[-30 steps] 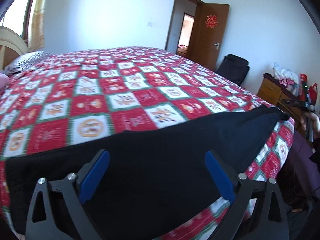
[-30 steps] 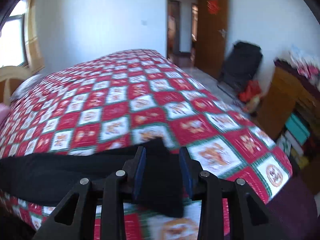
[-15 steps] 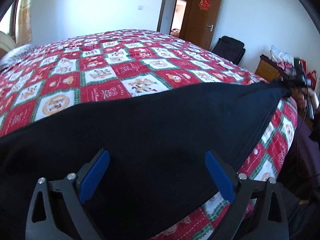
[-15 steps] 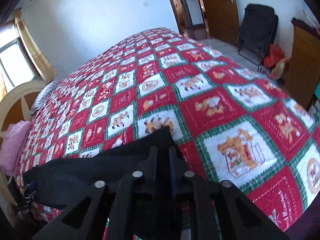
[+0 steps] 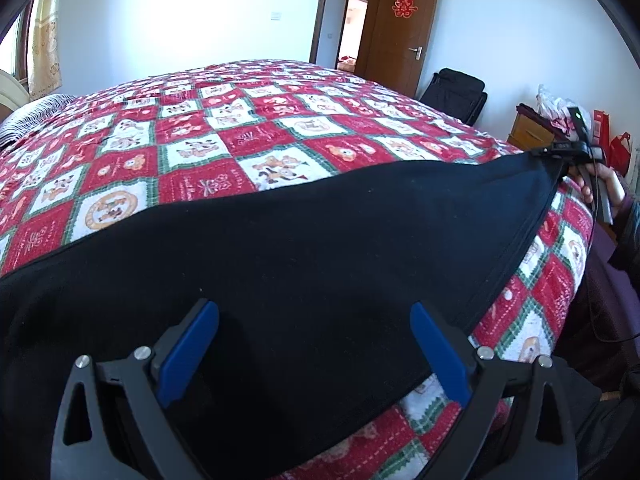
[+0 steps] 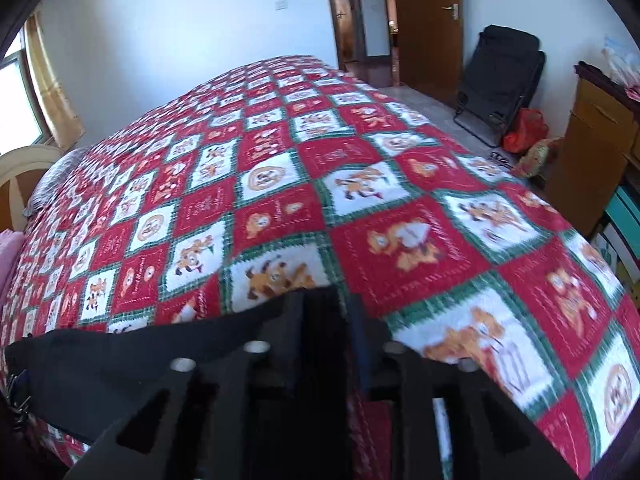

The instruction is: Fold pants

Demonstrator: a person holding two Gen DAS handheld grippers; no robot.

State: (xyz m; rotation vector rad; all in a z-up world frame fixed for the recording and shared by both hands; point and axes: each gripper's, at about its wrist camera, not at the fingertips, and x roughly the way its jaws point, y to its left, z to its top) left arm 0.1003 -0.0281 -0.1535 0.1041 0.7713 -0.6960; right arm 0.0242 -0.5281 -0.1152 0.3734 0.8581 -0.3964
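Pants (image 5: pixel 304 240), black, spread flat in a broad band across the near edge of the bed (image 5: pixel 248 136), over a red, white and green checked quilt, one seam running down the right side toward the bed's corner. Left tongs (image 5: pixel 314 344) low over the dark cloth, blue pads (image 5: pixel 188 352) spread wide, cloth beneath and between but not pinched. Right tongs (image 6: pixel 326 320) angled down at the pants' far corner, jaws opening, a fold of black fabric between them; blurred, so pad contact hard to judge. Left view only: the right tongs seen from outside at the cloth's corner, a hand (image 5: pixel 600 188) gripping the handle. Right view only: folded black chair (image 6: pixel 500 88) by the door.
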